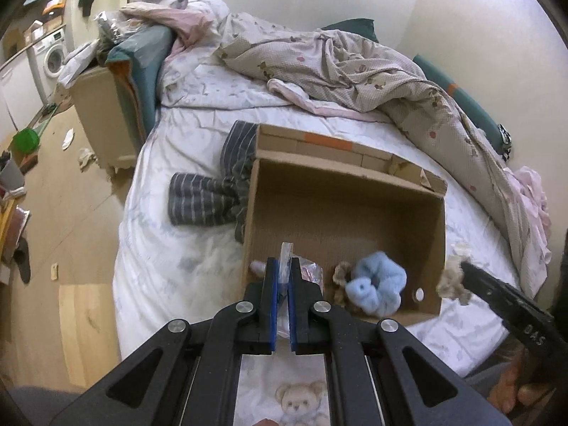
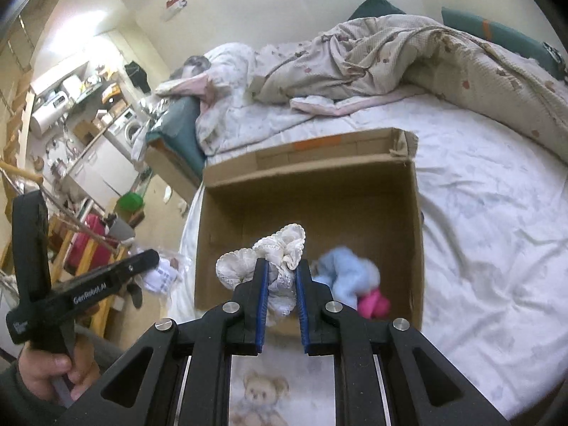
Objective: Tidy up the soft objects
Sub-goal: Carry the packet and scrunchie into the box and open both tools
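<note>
The left gripper (image 1: pixel 283 266) has its fingers pressed together on a thin clear plastic bag (image 1: pixel 286 252) whose top sticks up between the blue pads, just above the near left corner of the cardboard box (image 1: pixel 346 191). The right gripper (image 2: pixel 281 266) pinches a cream lace scrunchie (image 2: pixel 280 248) between its fingers, the fabric bunched above and below the pads, held over the near edge of the same box. Inside the box, near its front wall, lie a pale blue fluffy scrunchie (image 1: pixel 378 284), a brownish scrunchie (image 1: pixel 342 277) touching it on the left, and a bright pink item (image 2: pixel 372 303) just beside the blue one. The box sits open on the bed (image 1: pixel 184 259), which is covered by a white sheet. A dark striped garment (image 1: pixel 213 195) lies against the box's left side. A crumpled beige quilt (image 1: pixel 355 71) is heaped along the far side of the bed.
</note>
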### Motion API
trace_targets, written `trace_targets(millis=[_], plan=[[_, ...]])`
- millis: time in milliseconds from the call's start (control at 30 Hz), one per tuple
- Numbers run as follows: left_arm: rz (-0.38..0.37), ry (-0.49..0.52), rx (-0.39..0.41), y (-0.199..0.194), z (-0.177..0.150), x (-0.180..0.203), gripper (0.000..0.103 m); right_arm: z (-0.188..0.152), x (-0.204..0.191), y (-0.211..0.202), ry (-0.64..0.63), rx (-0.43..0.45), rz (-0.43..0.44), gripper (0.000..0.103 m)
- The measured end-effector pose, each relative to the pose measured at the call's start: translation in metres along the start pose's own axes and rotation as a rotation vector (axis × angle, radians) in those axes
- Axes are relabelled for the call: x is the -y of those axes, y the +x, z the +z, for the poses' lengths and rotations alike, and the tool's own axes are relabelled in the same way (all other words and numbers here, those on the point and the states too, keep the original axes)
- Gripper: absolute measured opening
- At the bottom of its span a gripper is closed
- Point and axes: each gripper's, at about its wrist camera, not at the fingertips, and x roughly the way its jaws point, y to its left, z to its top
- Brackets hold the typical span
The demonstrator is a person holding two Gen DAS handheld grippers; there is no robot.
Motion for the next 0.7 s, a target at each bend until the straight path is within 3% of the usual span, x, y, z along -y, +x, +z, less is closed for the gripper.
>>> trace_targets(millis=[133,233,467,700], plan=[[0.009,0.005,0.01,0.023,0.004,0.004,0.005,-0.002,0.013,0.029,0.011,-0.005,-0.003,0.017],[0.03,0.029,0.025,0.042,-0.001,0.007,0.005,-0.013,0.026,0.052,0.06,-0.077,0.01,0.017],[0.051,0.022,-0.076,0.082,-0.011,0.001,0.005,-0.019,0.026,0.078,0.053,-0.148,0.016,0.017],[0.062,0.028,-0.089,0.089,-0.015,-0.002,0.005,-0.02,0.027,0.093,0.058,-0.184,0.01,0.017]])
